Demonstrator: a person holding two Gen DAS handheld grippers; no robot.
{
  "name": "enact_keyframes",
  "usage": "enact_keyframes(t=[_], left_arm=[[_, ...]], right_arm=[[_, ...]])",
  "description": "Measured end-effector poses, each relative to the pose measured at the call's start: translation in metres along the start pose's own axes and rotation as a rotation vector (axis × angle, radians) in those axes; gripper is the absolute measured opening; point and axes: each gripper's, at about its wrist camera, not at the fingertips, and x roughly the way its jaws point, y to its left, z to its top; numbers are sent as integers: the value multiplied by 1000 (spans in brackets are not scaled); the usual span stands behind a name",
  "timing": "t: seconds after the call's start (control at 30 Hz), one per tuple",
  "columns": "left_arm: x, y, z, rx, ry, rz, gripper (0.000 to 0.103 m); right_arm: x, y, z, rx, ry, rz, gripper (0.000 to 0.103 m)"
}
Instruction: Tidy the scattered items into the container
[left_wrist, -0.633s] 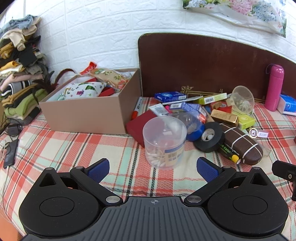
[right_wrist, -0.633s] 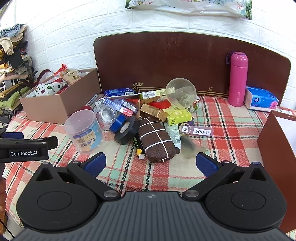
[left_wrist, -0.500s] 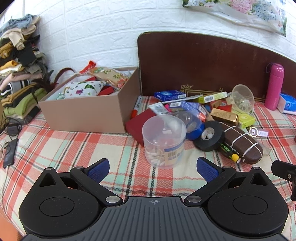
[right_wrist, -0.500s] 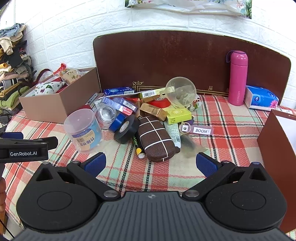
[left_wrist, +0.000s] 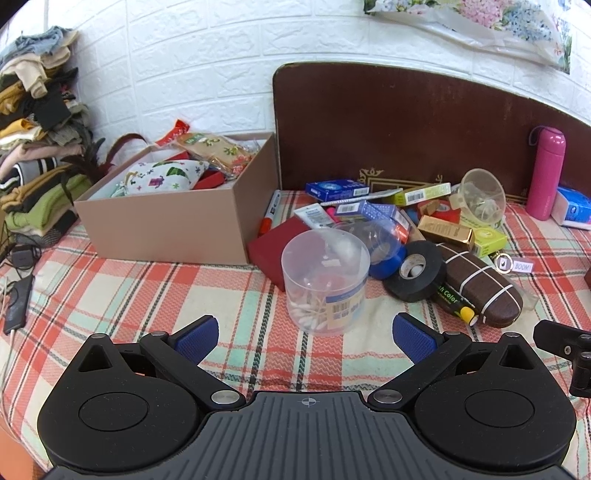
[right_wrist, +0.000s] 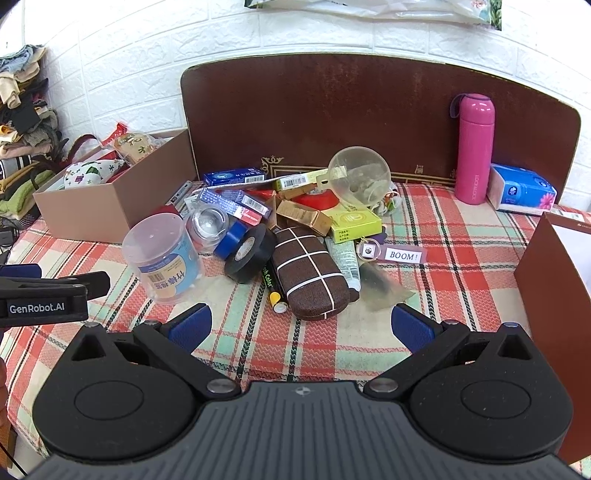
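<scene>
At the bottom of the left wrist view, the left gripper (left_wrist: 304, 332) is hanging with its blue fingers wide apart, holding nothing. The right gripper (right_wrist: 301, 323) is doing the same. Just past the left fingers, the clear cotton swab tub (left_wrist: 325, 280) is standing on the checked cloth (left_wrist: 147, 295). Behind it, the black tape roll (left_wrist: 415, 271) and small boxes are lying in a pile. Farther back, at middle left, the cardboard box (left_wrist: 166, 229) is sitting, partly filled.
</scene>
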Motion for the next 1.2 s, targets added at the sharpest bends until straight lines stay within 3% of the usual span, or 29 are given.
enact_keyframes(t=[1.2], left_arm=[[4,0,-4,4,17,-1,103]], right_arm=[[11,4,1,-3,42,7,103]])
